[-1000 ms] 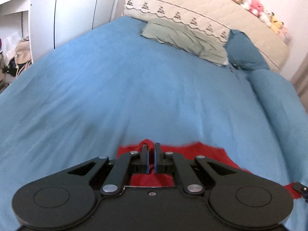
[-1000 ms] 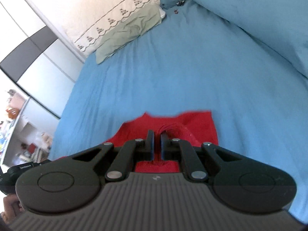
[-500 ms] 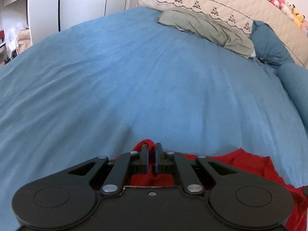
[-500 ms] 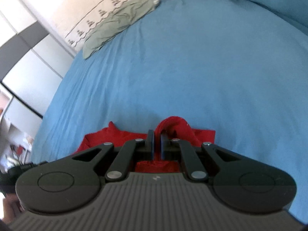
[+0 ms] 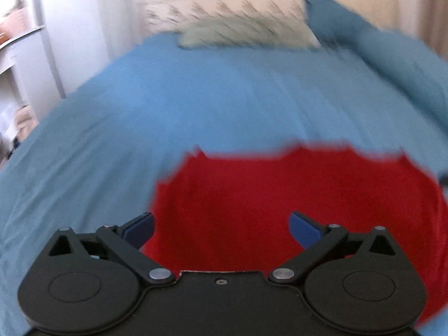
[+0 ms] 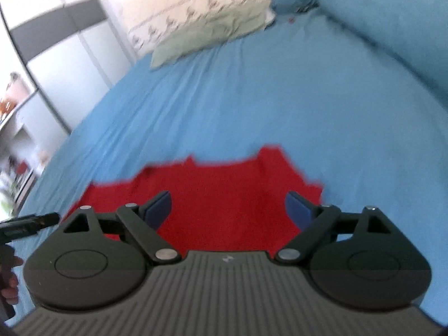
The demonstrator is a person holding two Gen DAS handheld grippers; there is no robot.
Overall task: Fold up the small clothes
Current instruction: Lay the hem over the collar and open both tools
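One red garment (image 6: 224, 210) of soft, matte cloth lies flat on the blue bedspread (image 6: 280, 98), its far edge ragged with small peaks and a notch. The left gripper (image 5: 221, 225) hangs over it with both blue-padded fingers (image 5: 140, 228) spread wide and nothing between them; the right gripper (image 6: 226, 205) is likewise spread wide and holds nothing, the cloth showing through the gap. In the left wrist view the picture is smeared with motion blur. Beyond the garment the bedspread runs smooth and faintly creased, with broad bare room up to the head of the bed. There one pale green pillow (image 6: 207, 36) leans against one cream quilted cover with an embroidered border (image 6: 196, 2), and a bulky blue bolster (image 6: 392, 28) lines the right side. White wardrobe doors (image 6: 70, 56) stand past the bed's left edge.
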